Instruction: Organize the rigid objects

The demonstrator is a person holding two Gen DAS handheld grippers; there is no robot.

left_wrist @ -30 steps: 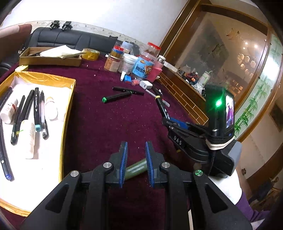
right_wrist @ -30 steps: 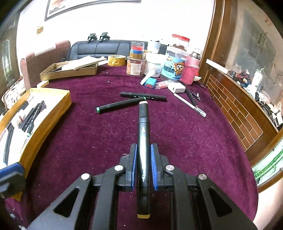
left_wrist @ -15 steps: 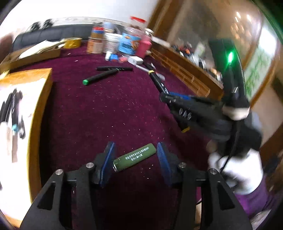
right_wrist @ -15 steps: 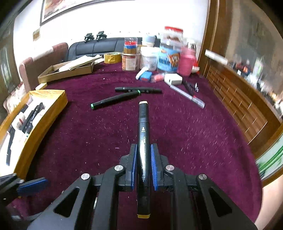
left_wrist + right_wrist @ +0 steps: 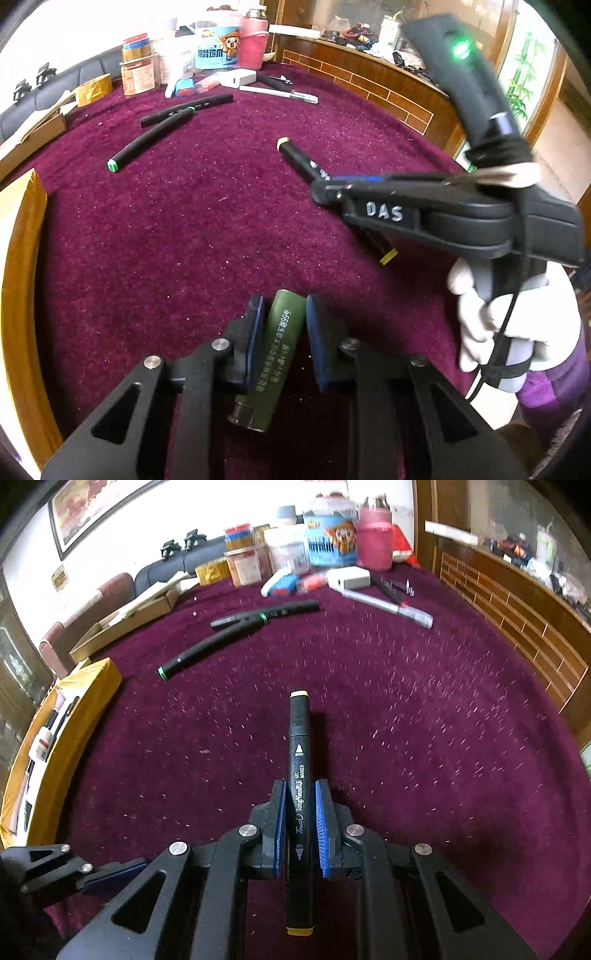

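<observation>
Holding a black marker tight in my right hand-held gripper, I am part way through tidying. My left hand-held gripper is closing on a green tube that lies between its blue pads, low over the dark red counter; I cannot tell if both pads press it yet. The yellow box at the left already has some pens in it. Two more black markers and a silver pen lie out on the counter, so I think plenty is left to put away.
</observation>
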